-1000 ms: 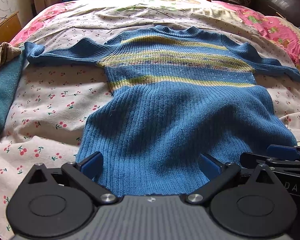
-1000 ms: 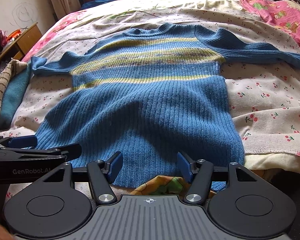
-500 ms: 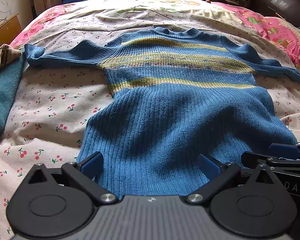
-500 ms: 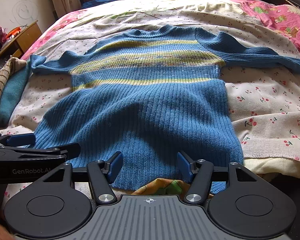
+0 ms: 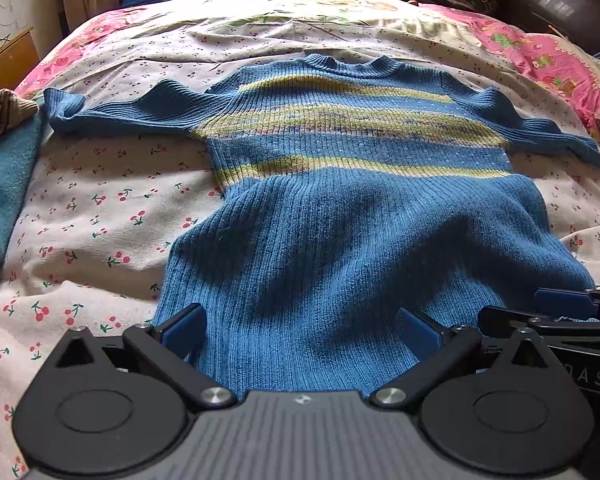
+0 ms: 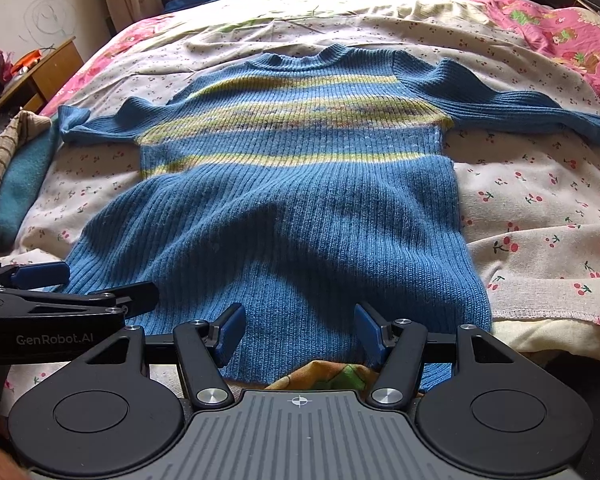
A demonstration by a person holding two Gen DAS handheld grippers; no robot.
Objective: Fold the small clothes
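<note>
Lying flat on the bed, the blue ribbed sweater is spread front-up, with its neck at the far end and its hem at the near edge. Yellow-green stripes cross its chest. Both sleeves stretch out sideways over the cherry-print sheet.

At the hem, the left hand-held gripper sits with its blue-padded fingers spread wide. The sweater's lower edge lies between them, and the pads do not press on it. The right hand-held gripper is spread too, its blue pads standing apart over the hem near the sweater's right corner. Whether its fingertips touch the knit cannot be told. A patch of orange and green cloth shows just under the hem there.

Each wrist view catches the other hand-held gripper at its side: the two sit beside each other along the hem.

A teal cloth and a brown checked cloth lie at the left edge of the bed, apart from the sweater's left cuff. A pink flowered quilt covers the far right of the bed. A wooden cabinet stands beyond the left side.
</note>
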